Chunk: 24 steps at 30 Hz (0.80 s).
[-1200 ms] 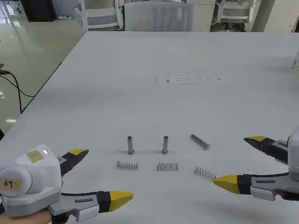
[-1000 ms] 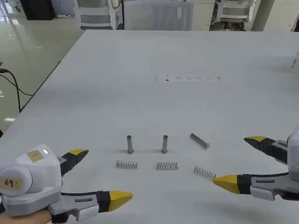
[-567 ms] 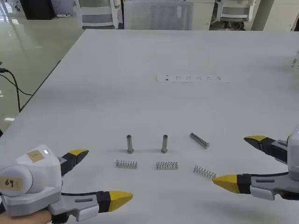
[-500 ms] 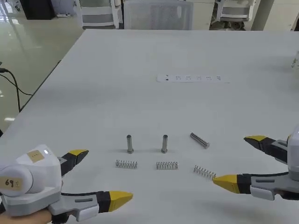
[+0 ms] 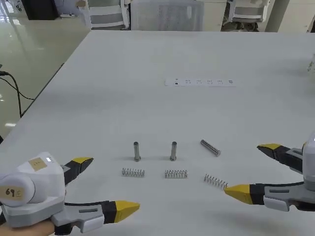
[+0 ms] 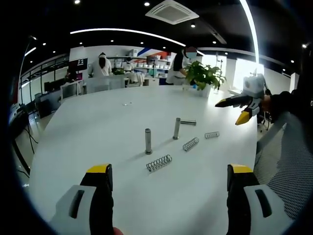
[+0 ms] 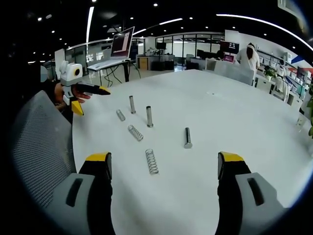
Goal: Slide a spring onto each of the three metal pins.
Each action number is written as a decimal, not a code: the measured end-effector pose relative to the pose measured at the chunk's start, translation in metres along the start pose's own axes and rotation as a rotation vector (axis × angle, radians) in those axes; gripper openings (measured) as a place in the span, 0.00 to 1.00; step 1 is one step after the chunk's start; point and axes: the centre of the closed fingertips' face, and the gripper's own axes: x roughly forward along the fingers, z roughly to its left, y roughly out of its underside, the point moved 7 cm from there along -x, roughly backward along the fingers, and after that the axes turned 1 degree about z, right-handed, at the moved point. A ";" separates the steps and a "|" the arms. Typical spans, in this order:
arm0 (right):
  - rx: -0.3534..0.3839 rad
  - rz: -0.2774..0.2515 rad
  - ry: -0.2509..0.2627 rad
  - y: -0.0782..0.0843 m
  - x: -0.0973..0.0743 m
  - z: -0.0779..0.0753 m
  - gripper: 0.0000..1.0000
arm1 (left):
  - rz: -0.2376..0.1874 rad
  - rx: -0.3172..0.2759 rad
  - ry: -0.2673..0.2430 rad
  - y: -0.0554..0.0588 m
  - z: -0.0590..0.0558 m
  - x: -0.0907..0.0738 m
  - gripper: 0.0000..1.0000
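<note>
A left pin (image 5: 137,151) and a middle pin (image 5: 173,151) are stood upright on the white tabletop (image 5: 147,98), and a third pin (image 5: 210,147) is laid flat to their right. One spring is laid in front of each: left spring (image 5: 133,172), middle spring (image 5: 176,174), right spring (image 5: 215,181). The left tool (image 5: 106,186) and right tool (image 5: 252,168) are held released, jaws wide apart, grasping nothing. A power strip (image 5: 199,82) is seen farther back.
</note>
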 end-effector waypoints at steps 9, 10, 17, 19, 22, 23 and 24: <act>0.001 0.010 -0.002 0.001 0.001 0.000 0.90 | -0.002 -0.005 -0.002 0.000 0.000 0.000 0.97; 0.001 0.011 -0.001 0.002 0.001 0.000 0.90 | -0.003 -0.006 -0.002 0.000 0.000 0.000 0.97; 0.005 0.012 0.001 0.002 0.001 -0.001 0.90 | -0.004 -0.006 -0.002 0.000 0.000 0.000 0.97; 0.006 0.014 0.003 0.002 0.000 0.000 0.90 | -0.004 -0.006 -0.003 0.000 0.000 0.000 0.97; 0.007 0.016 0.004 0.002 0.000 0.000 0.90 | -0.003 -0.006 -0.004 0.000 0.000 0.000 0.97; 0.007 0.017 0.004 0.002 0.000 0.000 0.90 | -0.003 -0.007 -0.003 0.000 0.000 0.000 0.97; 0.007 0.017 0.004 0.002 0.000 0.000 0.90 | -0.004 -0.008 -0.003 0.000 0.000 0.000 0.96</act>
